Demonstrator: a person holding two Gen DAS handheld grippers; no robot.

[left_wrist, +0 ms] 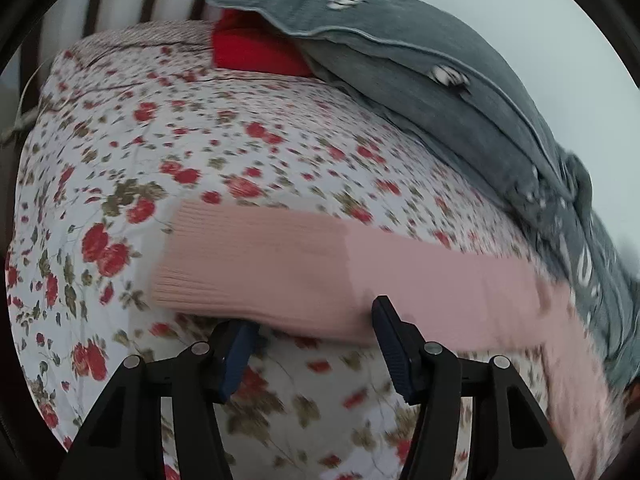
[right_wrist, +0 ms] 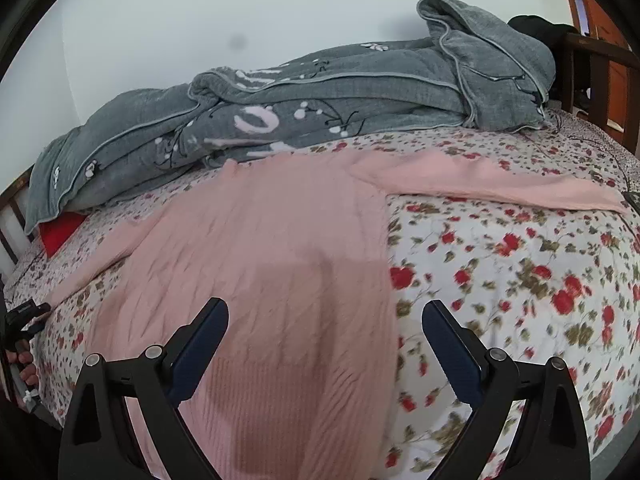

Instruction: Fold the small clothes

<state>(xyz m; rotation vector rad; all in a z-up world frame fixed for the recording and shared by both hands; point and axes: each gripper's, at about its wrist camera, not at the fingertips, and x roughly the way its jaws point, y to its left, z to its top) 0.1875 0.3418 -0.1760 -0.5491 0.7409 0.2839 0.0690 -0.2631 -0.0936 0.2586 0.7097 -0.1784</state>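
The pink sweater (right_wrist: 280, 240) lay spread flat on the floral bed sheet (right_wrist: 520, 280), body toward the near edge, one sleeve (right_wrist: 500, 184) stretched out to the far right and the other reaching off to the left. In the left wrist view the left gripper (left_wrist: 316, 336) sat right at the near edge of that left sleeve (left_wrist: 280, 264), close to its ribbed cuff; its fingers (left_wrist: 390, 344) stood partly apart with the sleeve's edge just at their tips, and blur made it hard to say whether the pads pressed cloth yet, so I judged it not clamped. The right gripper (right_wrist: 324, 344) hovered over the sweater's hem side, fingers wide apart, gripping nothing, the garment's right edge lying between them. The step in hand looked like taking the left sleeve to fold it across the body. To do it well, the fingers needed both layers near the cuff, a low lift, and a carry straight across so the knit did not drag or bunch. No containers appeared; only a grey quilt (right_wrist: 320, 100) and a red pillow (left_wrist: 256, 52) lay along the far side of the bed.
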